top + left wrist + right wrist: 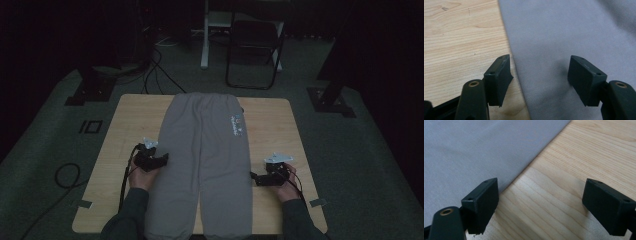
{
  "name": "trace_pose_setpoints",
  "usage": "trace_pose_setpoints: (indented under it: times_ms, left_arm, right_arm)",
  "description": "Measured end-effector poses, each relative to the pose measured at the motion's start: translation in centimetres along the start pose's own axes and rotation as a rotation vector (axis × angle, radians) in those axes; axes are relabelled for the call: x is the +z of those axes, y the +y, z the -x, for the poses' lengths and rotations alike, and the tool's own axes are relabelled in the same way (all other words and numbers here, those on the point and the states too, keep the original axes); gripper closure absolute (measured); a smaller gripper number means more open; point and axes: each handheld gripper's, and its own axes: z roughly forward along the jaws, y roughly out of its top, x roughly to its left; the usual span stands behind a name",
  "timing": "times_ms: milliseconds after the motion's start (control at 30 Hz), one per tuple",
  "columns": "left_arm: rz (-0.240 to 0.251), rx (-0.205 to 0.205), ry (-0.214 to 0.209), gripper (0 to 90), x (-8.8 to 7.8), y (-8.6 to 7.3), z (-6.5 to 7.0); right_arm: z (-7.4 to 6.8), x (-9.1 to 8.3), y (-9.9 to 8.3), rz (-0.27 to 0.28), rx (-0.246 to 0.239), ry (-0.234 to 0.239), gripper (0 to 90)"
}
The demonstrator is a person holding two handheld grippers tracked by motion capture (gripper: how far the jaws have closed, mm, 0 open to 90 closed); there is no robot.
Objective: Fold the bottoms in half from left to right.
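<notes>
Left gripper (159, 161) at lower left of the high view, jaws wide apart and clamped on nothing — straddling the edge of the grey trousers (207, 160), one jaw over bare wood, the other over cloth in the left gripper view (541, 82). Right gripper (257, 178) at lower right, jaws likewise spread, empty, beside the opposite trouser edge (474, 155). Trousers flat down the centre of the wooden table (280, 130) — waistband toward the top, legs toward the bottom edge. Folding chair (252, 45) at upper centre on the dark floor.
</notes>
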Motion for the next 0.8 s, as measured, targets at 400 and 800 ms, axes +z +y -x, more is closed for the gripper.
trace_pose_setpoints:
  times_ms: [400,800]
  left_arm:
    - [-0.001,0.023,-0.015,29.7,0.0,-0.1,0.5]
    - [0.02,0.02,-0.023,62.8,-0.4,-0.3,1.1]
  right_arm:
    - [0.0,-0.1,0.0,0.014,0.007,-0.007,24.9]
    - [-1.5,0.3,1.5,0.074,0.02,0.012,47.4]
